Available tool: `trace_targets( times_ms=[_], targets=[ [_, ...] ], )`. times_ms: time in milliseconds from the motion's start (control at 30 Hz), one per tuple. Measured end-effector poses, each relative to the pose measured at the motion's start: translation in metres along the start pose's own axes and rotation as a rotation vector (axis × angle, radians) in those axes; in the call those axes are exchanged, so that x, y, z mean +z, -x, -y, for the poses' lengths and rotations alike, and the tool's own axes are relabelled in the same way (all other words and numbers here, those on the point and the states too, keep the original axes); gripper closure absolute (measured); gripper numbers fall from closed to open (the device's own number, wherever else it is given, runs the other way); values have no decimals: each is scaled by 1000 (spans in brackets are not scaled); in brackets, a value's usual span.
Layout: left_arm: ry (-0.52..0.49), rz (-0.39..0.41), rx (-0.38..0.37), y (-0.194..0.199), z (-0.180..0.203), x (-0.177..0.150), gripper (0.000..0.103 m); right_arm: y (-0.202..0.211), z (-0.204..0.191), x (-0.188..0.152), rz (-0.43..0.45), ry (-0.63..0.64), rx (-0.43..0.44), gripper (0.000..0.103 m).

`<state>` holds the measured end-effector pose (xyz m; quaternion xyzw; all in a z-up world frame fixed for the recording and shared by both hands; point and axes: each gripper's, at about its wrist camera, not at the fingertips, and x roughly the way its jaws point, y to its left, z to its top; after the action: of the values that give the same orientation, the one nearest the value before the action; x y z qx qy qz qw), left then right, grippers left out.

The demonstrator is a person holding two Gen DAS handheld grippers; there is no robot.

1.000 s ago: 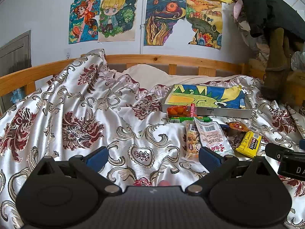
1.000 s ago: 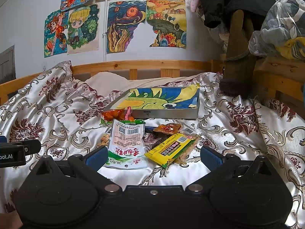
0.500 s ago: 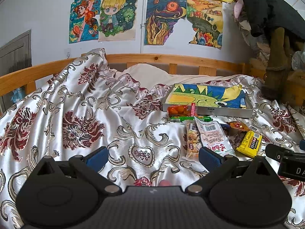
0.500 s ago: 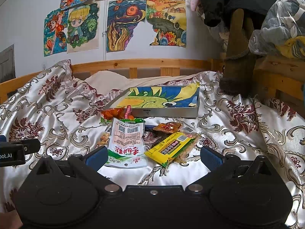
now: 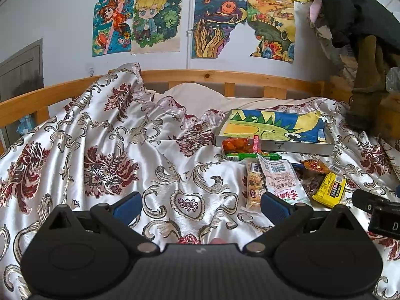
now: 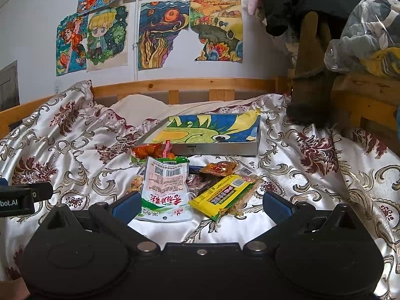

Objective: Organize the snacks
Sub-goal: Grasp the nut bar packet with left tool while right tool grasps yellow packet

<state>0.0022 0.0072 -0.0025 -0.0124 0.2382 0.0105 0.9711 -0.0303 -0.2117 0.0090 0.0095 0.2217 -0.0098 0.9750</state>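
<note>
Several snack packets lie in a loose pile on the patterned bedspread: a white and green pouch point(image 6: 163, 188) point(image 5: 281, 181), a yellow packet point(image 6: 225, 195) point(image 5: 330, 190), an orange-red bag point(image 6: 151, 150) point(image 5: 236, 145) and a small orange sachet point(image 6: 218, 168). Behind them sits a shallow grey box point(image 6: 217, 148) point(image 5: 300, 147) lined with a dinosaur drawing. My right gripper point(image 6: 201, 205) is open just short of the pile, nothing between its fingers. My left gripper point(image 5: 201, 206) is open over bare bedspread, left of the pile.
A wooden headboard rail point(image 5: 225, 76) runs behind the bed, with a pillow point(image 5: 197, 95) under it. Dark clothes hang on a wooden frame point(image 6: 312, 57) at the right, beside a plastic bag of clothes point(image 6: 370, 37). Rumpled bedspread point(image 5: 87, 137) rises at the left.
Both views have edged slightly forward toward the snacks. Nothing was taken hold of and both grippers stay open.
</note>
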Motion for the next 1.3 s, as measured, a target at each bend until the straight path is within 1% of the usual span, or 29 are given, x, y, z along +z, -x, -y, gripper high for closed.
trace_targets(
  times_ms=[267,367,500,600,767,900,1000,1100,1300],
  targets=[
    [1,-13,-4,-7,7,26,0,-4,6,19,-35,-16,-36,1],
    [-6,-25,1,-13,15,40,0,-9,12,28,-41,-20,-42,1],
    [-22,-64,13,-24,24,52,0,-15,14,38,-62,10,-76,0],
    [-39,-91,13,-32,32,58,0,-21,17,42,-75,30,-74,1],
    [-66,-146,21,-46,44,61,0,-33,26,49,-94,76,-60,1],
    [-78,-184,18,-58,51,60,0,-45,35,52,-86,108,-67,1],
    [-89,-205,16,-68,56,59,0,-54,42,50,-87,93,-84,1],
    [-104,-228,11,-78,62,58,0,-61,46,46,-103,71,-81,1],
    [-154,-259,-9,-98,74,57,0,-71,49,40,-111,61,-98,1]
  ],
)
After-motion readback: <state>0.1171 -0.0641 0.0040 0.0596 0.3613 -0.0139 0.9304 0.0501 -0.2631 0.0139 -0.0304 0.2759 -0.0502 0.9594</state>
